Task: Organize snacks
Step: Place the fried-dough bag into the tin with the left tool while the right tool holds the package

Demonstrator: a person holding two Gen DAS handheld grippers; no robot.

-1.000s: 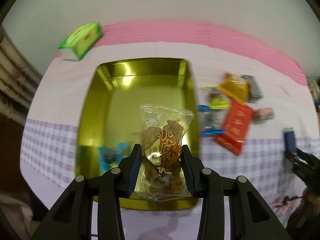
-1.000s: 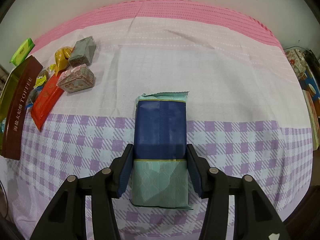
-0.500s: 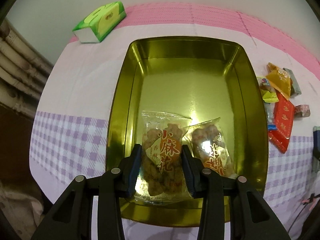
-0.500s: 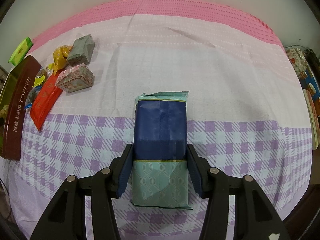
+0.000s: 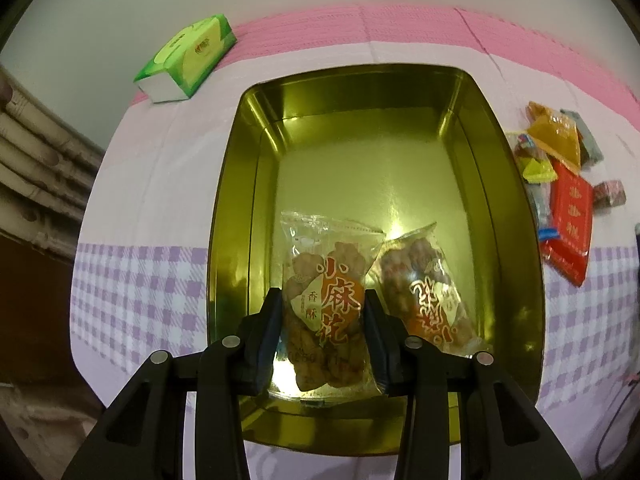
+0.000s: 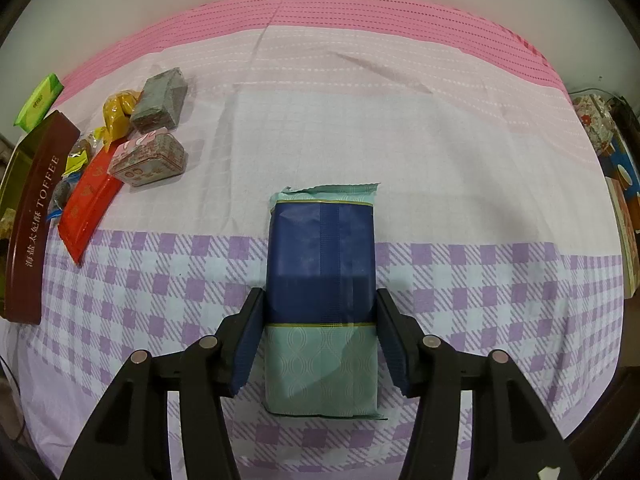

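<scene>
My left gripper (image 5: 322, 312) is shut on a clear packet of fried dough twists (image 5: 326, 300) and holds it inside the gold tin (image 5: 232, 216), near its front end. A second packet of the same snack (image 5: 430, 300) lies in the tin just to the right. My right gripper (image 6: 320, 320) is shut on a blue and teal packet (image 6: 322, 264) just above or on the checked cloth. The tin's brown TOFFEE side (image 6: 36, 216) shows at the far left of the right wrist view.
A pile of loose snacks lies right of the tin: a red packet (image 5: 570, 224), a yellow packet (image 5: 554, 136), and in the right wrist view a grey block (image 6: 160, 98) and a pink block (image 6: 148, 158). A green tissue pack (image 5: 186, 58) lies behind the tin.
My left gripper has carried the dough twist packet forward over the tin and down into it, beside the second packet. The right gripper has barely moved.
</scene>
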